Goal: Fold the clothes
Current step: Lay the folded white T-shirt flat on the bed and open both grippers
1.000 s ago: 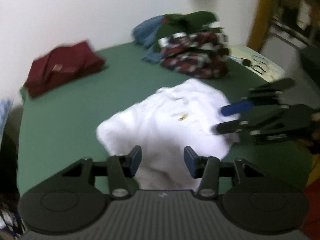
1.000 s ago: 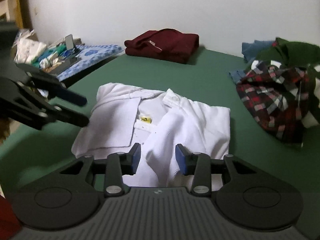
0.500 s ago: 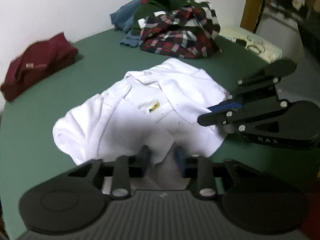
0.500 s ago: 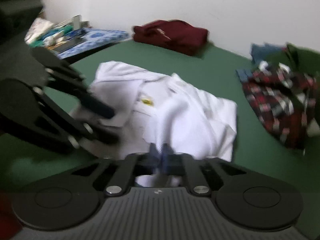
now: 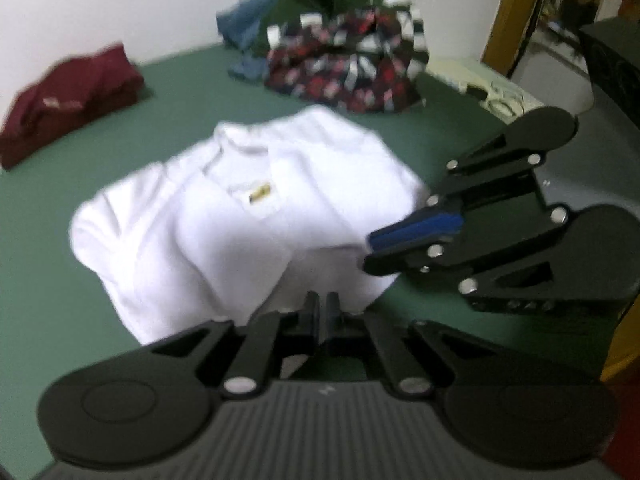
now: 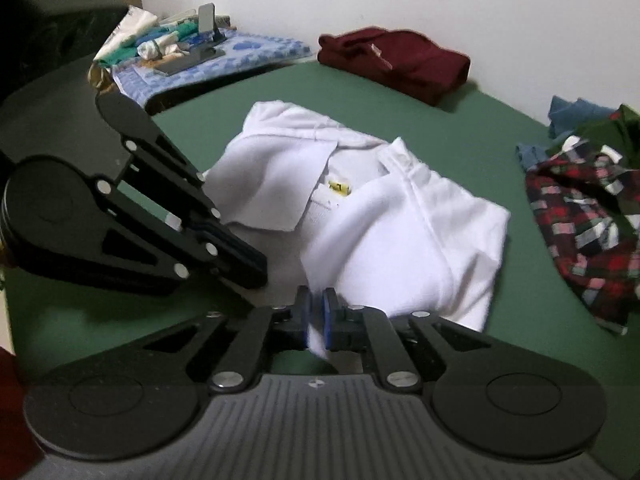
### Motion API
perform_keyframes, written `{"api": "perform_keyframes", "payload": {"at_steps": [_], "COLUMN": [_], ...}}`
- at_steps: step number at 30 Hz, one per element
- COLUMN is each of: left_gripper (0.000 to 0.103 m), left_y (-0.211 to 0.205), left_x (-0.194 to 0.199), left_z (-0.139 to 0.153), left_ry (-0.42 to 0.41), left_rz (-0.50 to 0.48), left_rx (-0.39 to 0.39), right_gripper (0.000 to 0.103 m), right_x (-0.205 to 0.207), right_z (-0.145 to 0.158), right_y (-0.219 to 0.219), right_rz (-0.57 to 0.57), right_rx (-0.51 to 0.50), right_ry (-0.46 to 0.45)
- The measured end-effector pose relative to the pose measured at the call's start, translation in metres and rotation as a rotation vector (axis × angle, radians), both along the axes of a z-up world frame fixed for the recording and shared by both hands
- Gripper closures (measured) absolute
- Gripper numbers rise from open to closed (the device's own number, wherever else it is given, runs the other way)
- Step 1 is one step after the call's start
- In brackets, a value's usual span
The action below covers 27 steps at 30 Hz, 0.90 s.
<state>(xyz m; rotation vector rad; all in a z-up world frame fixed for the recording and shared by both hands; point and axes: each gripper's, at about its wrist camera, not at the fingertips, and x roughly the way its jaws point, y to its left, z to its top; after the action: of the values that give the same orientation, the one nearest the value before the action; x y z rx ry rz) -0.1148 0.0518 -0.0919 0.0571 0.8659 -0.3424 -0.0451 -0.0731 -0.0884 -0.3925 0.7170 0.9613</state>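
Your white polo shirt point(image 6: 360, 216) lies half-folded and rumpled, collar up, mid-way across the green worktop point(image 6: 520, 320). Your right gripper point(image 6: 316, 320), jaws easing apart, pinches its near hem; your left gripper point(image 5: 322, 316), jaws nearly closed, nips the same hem.

A blue patterned cloth point(image 6: 224, 56) lies beyond the green table's point(image 6: 520, 280) far left edge, cluttered with a small upright stand point(image 6: 208, 20) and packets point(image 6: 156, 44), and a wooden door frame point(image 5: 516, 12) stands beyond the table.
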Motion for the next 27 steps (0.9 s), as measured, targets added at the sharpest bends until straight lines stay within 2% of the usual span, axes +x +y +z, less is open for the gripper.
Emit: {"api": "perform_keyframes", "payload": {"at_steps": [2,3,5,7,11,13,15,18,22,25,27], "left_gripper": [0.085,0.078,0.07,0.07,0.067,0.06,0.054,0.055,0.054,0.052,0.051], "left_y": [0.001,0.004,0.008,0.009,0.001,-0.002,-0.004,-0.004,-0.004,-0.005,-0.004], "left_x": [-0.011,-0.015,-0.022,-0.027,-0.041,-0.043,-0.044,-0.048,-0.048,-0.037,-0.027], "left_z": [0.012,0.015,0.018,0.016,0.007,0.003,0.0,-0.001,0.003,0.003,-0.001], "left_ry": [-0.048,-0.06,-0.071,-0.059,-0.036,-0.034,-0.038,-0.039,-0.073,-0.089,-0.085], "left_rz": [0.031,0.056,0.102,0.138,0.197,0.226,0.253,0.276,0.241,0.2,0.169], "left_rx": [0.017,0.024,0.036,0.036,0.053,0.058,0.069,0.071,0.073,0.069,0.072], "right_gripper": [0.087,0.086,0.086,0.086,0.085,0.085,0.1,0.102,0.101,0.098,0.094], "right_x": [0.003,0.004,0.01,0.02,0.034,0.038,0.039,0.035,0.035,0.038,0.036], "right_z": [0.016,0.022,0.022,0.017,-0.011,-0.021,-0.023,-0.006,-0.002,-0.02,-0.018], "right_y": [-0.015,-0.02,-0.014,-0.002,0.026,0.032,0.033,0.017,0.001,0.01,0.01], "right_rz": [-0.028,-0.038,-0.043,-0.052,-0.143,-0.141,-0.136,-0.141,-0.181,-0.198,-0.218], "right_rx": [0.097,0.141,0.204,0.249,0.211,0.224,0.233,0.297,0.266,0.208,0.218], "right_ry": [0.011,0.017,0.092,0.186,0.238,0.277,0.291,0.282,0.274,0.328,0.344]}}
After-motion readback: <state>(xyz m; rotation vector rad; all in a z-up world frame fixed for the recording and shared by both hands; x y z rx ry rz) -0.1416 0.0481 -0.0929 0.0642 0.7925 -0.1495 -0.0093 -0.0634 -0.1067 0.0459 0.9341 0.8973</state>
